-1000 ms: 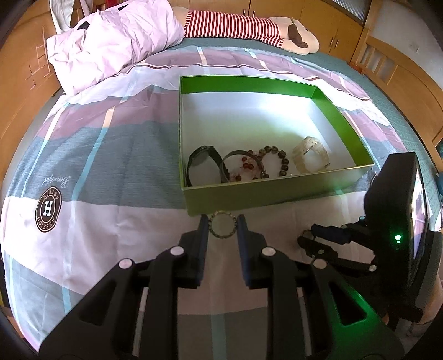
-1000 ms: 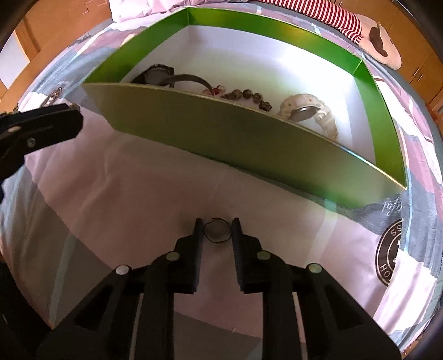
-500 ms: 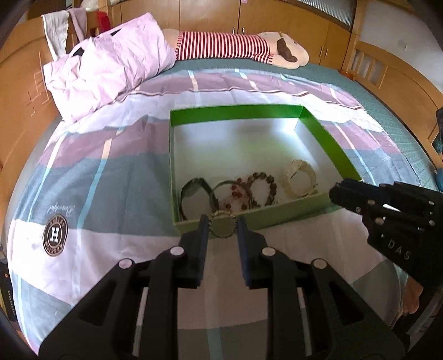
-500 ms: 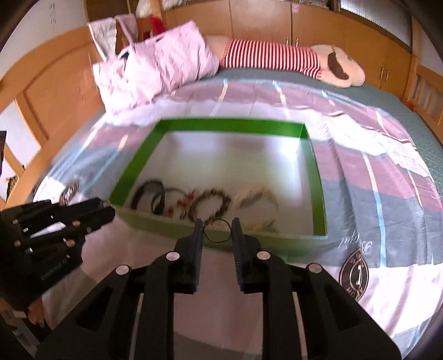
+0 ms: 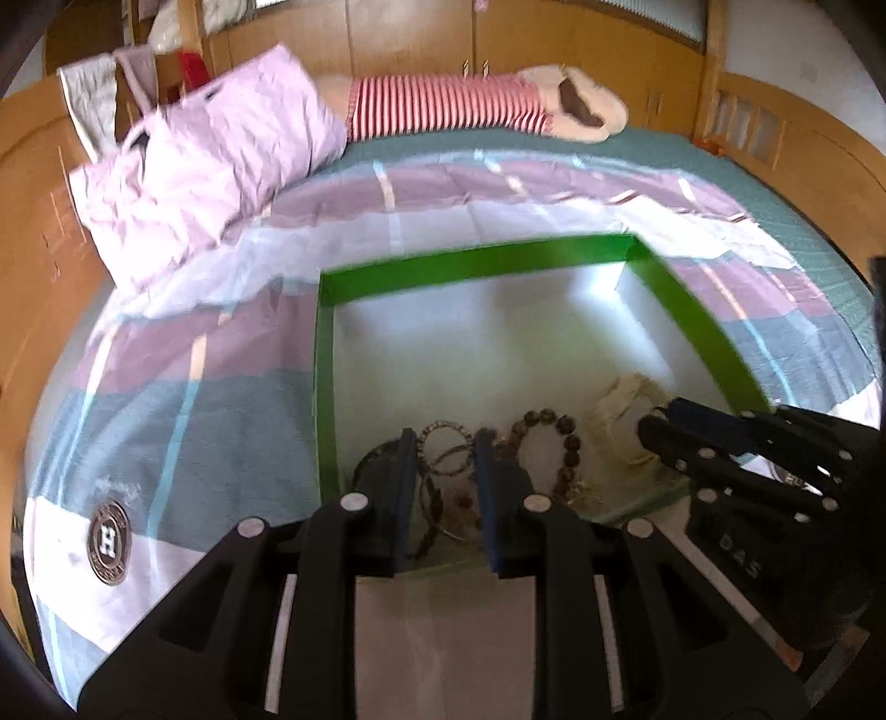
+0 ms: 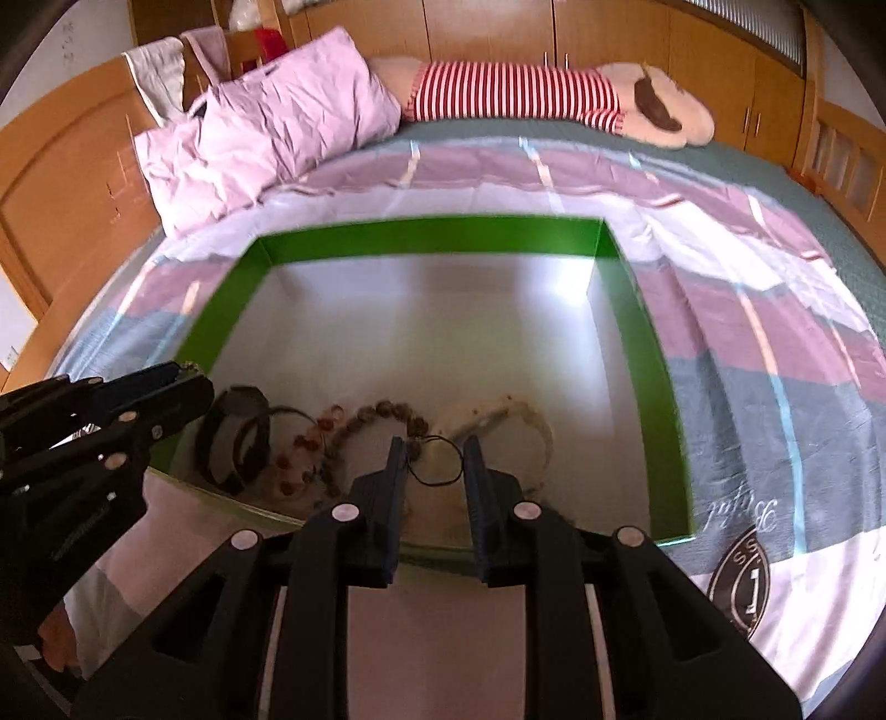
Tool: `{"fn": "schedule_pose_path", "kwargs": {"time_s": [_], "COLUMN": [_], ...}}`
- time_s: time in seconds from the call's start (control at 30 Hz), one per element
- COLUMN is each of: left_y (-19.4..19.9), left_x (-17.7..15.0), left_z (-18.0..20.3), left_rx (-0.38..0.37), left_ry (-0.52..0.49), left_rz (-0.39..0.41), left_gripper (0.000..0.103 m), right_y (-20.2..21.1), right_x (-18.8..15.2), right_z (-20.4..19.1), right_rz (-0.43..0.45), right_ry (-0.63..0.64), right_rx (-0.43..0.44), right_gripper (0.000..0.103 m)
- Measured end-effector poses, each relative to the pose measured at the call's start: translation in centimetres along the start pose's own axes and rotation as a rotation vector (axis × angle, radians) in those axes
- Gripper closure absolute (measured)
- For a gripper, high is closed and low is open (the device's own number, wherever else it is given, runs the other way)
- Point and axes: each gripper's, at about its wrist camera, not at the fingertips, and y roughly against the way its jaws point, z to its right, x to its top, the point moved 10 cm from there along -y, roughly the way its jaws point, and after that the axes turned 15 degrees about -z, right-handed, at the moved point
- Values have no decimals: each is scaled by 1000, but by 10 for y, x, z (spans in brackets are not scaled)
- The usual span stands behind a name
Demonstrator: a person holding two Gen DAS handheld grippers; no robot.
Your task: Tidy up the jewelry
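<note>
A green box [image 5: 482, 263] with a white floor lies on the bed; it also shows in the right wrist view [image 6: 432, 235]. Along its near side lie a black watch [image 6: 235, 440], a red bead bracelet [image 6: 302, 448], a brown bead bracelet [image 5: 548, 443] and a cream watch [image 5: 623, 412]. My left gripper [image 5: 446, 451] is shut on a small beaded bracelet [image 5: 443, 448] and holds it above the box's near left part. My right gripper [image 6: 434, 462] is shut on a thin black ring band [image 6: 437, 462] above the box's near middle.
A pink pillow [image 5: 205, 166] and a striped plush toy [image 5: 487, 108] lie at the head of the bed. Wooden bed frame and wardrobes [image 6: 609, 27] surround it. The striped bedsheet [image 5: 166, 387] spreads around the box.
Both grippers rose off the sheet with their pieces and moved forward over the box's near wall; they now hang above the jewelry row inside.
</note>
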Motion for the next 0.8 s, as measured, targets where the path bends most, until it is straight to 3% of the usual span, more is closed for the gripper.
{"fn": "schedule_pose_path", "kwargs": {"time_s": [0.03, 0.1, 0.17, 0.23, 0.33, 0.47, 0.53, 0.8], "left_y": [-5, -12, -14, -11, -1, 16, 23, 29], "left_x": [-1, -5, -6, -5, -6, -11, -12, -14], "left_z": [-1, -2, -5, -7, -6, -9, -14, -6], "left_rx": [-16, -56, -35, -30, -30, 13, 46, 36], "left_ry": [12, 34, 50, 53, 64, 73, 88, 65], "left_rz": [-19, -42, -42, -30, -8, 35, 53, 61], "left_gripper": [82, 79, 66, 54, 45, 26, 15, 5], "right_y": [-2, -1, 6, 11, 24, 43, 47, 37], "right_x": [-1, -1, 0, 1, 4, 6, 6, 1], "right_z": [0, -1, 0, 1, 5, 17, 22, 30], "right_rz": [-6, 0, 22, 35, 59, 114, 117, 61], "right_ry": [3, 10, -6, -19, -31, -59, -71, -80], "right_rx": [-1, -6, -7, -3, -5, -63, -70, -100], "right_gripper": [82, 60, 47, 45, 32, 3, 1, 1]}}
